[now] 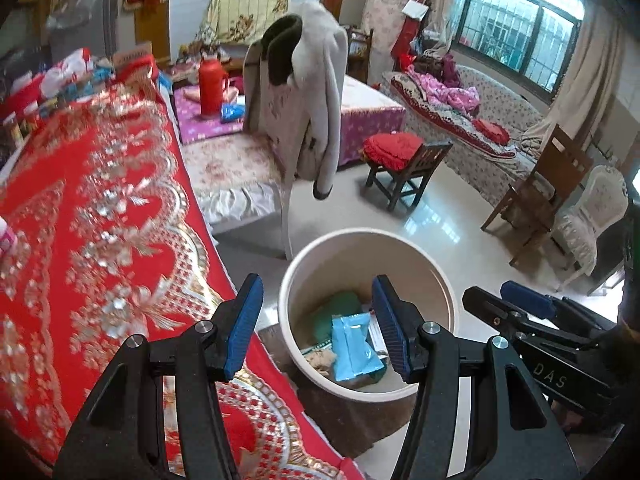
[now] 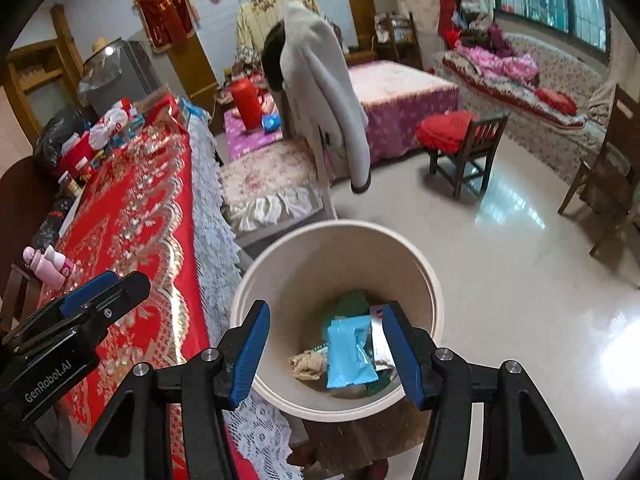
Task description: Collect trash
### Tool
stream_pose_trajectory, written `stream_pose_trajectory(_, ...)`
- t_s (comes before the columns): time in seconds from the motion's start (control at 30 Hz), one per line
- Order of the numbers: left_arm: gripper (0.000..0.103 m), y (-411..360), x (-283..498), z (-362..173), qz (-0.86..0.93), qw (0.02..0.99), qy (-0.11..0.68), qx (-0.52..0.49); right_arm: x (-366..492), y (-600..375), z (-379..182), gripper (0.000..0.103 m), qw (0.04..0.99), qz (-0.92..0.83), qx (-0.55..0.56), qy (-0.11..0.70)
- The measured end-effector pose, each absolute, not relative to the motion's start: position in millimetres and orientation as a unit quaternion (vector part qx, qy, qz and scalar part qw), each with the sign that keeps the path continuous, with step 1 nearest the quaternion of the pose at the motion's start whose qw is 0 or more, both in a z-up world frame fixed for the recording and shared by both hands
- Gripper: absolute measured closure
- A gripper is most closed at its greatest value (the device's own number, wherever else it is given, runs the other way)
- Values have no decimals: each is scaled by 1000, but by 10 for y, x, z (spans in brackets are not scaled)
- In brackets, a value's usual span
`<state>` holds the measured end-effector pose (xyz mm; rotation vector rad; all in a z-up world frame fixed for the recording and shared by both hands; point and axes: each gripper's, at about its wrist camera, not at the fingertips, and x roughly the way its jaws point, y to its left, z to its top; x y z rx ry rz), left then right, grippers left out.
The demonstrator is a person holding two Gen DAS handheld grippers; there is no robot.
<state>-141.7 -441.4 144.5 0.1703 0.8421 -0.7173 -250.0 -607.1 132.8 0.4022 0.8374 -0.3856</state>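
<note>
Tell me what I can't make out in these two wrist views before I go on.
- Bin bottom: light blue packet covers what lies under it, both views.
- Items at the table's far end: blurred and small, left wrist view.
- Silver wrapper: partly behind the right gripper's finger.

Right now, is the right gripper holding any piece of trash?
No, the right gripper has its jaws apart with nothing between them, and the light blue wrapper lies down inside the beige bin.
</note>
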Motion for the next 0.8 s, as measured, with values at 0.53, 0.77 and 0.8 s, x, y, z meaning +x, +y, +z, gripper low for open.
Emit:
stream_pose_trajectory(0.53,48,-4161,-1654,1887,-356,870,330,85,-2713,-5825,1897,28,910,-225,159,311)
stream_pose_trajectory(0.77,48,-4139,-1667,1952,-363,872,319,76,-2756,-5782,1974,24,914,-237,143,296)
stream_pose_trajectory(0.8,48,-4143,-1673,1958,-363,872,319,76,-2754,-5778,1980,24,915,-238,141,294)
